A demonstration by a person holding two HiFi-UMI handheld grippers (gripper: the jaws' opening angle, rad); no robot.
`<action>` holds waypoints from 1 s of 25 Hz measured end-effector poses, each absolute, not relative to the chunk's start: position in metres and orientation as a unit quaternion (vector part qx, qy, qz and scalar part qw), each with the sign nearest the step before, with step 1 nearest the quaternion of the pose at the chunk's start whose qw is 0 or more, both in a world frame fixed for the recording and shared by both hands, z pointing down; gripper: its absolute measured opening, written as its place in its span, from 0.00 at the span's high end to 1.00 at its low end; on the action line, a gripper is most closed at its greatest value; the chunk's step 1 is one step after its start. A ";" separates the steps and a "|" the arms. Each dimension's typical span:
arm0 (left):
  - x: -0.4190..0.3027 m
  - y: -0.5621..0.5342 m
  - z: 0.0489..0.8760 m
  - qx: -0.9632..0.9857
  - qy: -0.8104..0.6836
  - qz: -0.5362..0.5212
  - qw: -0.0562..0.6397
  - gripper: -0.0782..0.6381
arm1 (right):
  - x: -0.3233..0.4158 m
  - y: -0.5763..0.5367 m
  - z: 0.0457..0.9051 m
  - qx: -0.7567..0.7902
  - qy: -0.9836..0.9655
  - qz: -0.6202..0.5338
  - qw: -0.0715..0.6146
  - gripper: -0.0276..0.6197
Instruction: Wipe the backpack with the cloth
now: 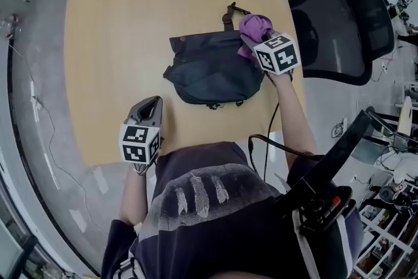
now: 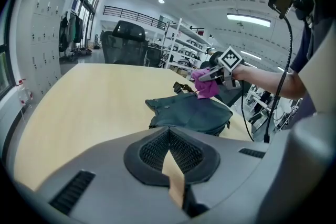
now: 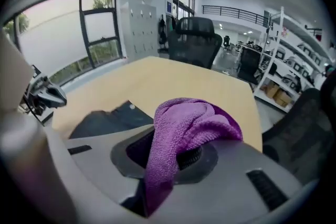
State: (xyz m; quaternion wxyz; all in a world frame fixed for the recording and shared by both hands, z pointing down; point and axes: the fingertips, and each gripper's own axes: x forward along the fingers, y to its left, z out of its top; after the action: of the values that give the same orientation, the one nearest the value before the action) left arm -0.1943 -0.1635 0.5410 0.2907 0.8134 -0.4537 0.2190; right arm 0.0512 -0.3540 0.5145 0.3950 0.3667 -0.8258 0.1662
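Jaws: right gripper (image 1: 253, 41) clamps purple cloth (image 3: 189, 123) | left gripper (image 1: 152, 103) closed | backpack (image 1: 209, 72) dark, slumped

Open tabletop (image 1: 117, 42) stretches wide left of the backpack (image 1: 209, 72). An office chair (image 1: 343, 26) crowds the table's right edge.

No letters, numbers or brand names are showing legibly anywhere. The marker cube (image 1: 139, 144) on the left gripper (image 1: 151, 103) and the one on the right gripper (image 1: 252, 36) are displaying only black-and-white square patterns.
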 end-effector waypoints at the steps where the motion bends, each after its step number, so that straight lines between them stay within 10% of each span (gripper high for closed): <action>1: -0.192 -0.163 0.540 0.815 -0.452 0.220 0.289 0.88 | 0.067 -0.352 0.528 0.378 -0.809 0.167 0.417 0.86; 17: -0.183 -0.139 0.532 0.814 -0.459 0.220 0.280 0.88 | -0.073 -0.246 0.580 0.191 -0.849 0.131 0.476 0.86; 25: -0.208 -0.121 0.528 0.819 -0.458 0.209 0.277 0.88 | -0.155 -0.188 0.556 0.119 -0.892 0.230 0.370 0.86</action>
State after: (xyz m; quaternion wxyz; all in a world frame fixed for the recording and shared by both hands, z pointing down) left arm -0.2084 -0.1207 0.5282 0.2768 0.8187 -0.4576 0.2091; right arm -0.1547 -0.1876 0.5564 0.3704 0.1194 -0.8919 0.2303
